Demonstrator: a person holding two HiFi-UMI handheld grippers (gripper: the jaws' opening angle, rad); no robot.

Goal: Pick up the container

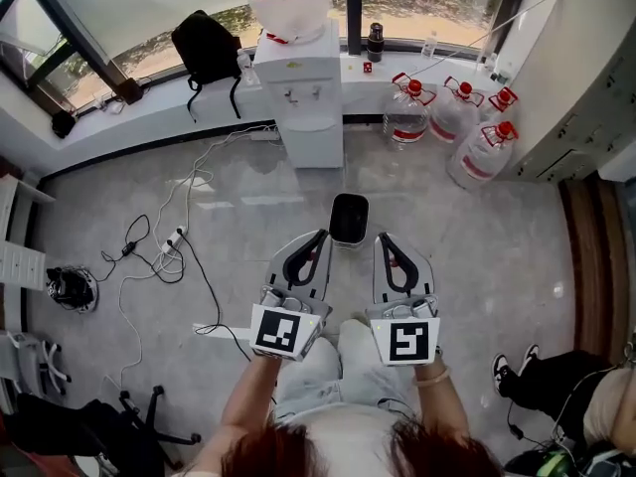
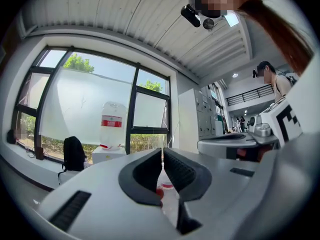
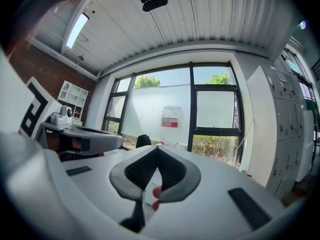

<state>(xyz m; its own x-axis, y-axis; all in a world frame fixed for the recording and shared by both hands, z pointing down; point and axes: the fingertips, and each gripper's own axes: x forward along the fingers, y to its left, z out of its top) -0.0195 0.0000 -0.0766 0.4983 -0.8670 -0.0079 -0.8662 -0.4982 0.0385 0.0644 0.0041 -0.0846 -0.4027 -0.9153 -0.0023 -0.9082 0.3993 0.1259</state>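
Observation:
A small black container (image 1: 349,218) with a pale rim stands on the grey floor just ahead of both grippers. My left gripper (image 1: 320,236) is shut with nothing in it, its tip close to the container's left side. At the container's right side is my right gripper (image 1: 382,237), also shut and holding nothing. In the left gripper view the jaws of the left gripper (image 2: 162,153) meet, with no gap between them. The right gripper view shows the right gripper (image 3: 157,150) the same way. Both point level toward the windows, so neither gripper view shows the container.
A white water dispenser (image 1: 298,87) with a bottle on top stands against the window ledge behind the container. Several large water bottles (image 1: 455,112) sit to the right. A black backpack (image 1: 207,48) rests on the ledge. Cables and a power strip (image 1: 171,238) lie at left.

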